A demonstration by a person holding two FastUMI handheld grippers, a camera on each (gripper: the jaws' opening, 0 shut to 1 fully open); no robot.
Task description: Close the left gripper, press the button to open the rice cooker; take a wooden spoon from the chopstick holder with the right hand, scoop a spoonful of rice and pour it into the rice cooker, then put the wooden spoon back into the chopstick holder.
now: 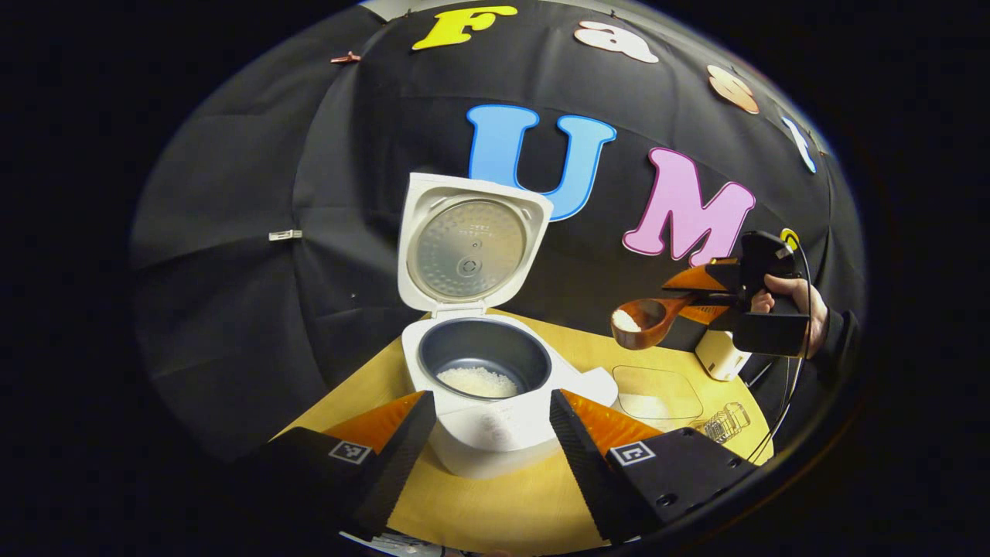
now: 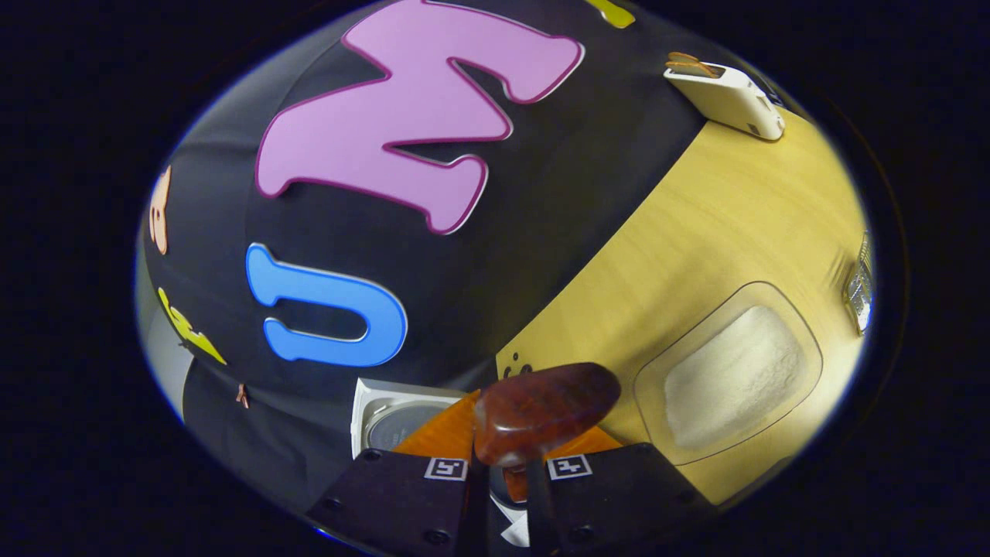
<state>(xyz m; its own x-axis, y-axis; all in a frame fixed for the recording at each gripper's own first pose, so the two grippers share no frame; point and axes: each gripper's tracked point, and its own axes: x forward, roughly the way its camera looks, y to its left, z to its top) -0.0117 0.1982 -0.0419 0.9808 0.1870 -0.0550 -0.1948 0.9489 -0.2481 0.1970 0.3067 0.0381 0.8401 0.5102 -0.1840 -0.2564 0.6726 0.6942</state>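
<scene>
The white rice cooker [image 1: 495, 433] stands open, lid [image 1: 468, 244] upright, with some rice in its dark inner pot [image 1: 479, 363]. My left gripper [image 1: 487, 456] is open, its fingers spread to either side of the cooker's front. To the right, a hand holds my right gripper [image 1: 688, 298] shut on the handle of a wooden spoon [image 1: 646, 321] that carries rice, level and right of the pot. In the right gripper view the spoon's bowl [image 2: 545, 410] shows its underside just past the right gripper [image 2: 503, 464], with the cooker lid [image 2: 387, 422] behind.
A clear container of rice [image 2: 731, 375] [image 1: 657, 391] lies on the yellow table [image 2: 711, 224], right of the cooker. The white chopstick holder [image 2: 727, 97] [image 1: 723, 356] stands at the back. A small wire-and-glass item [image 1: 723, 422] [image 2: 858, 286] sits near the table's edge.
</scene>
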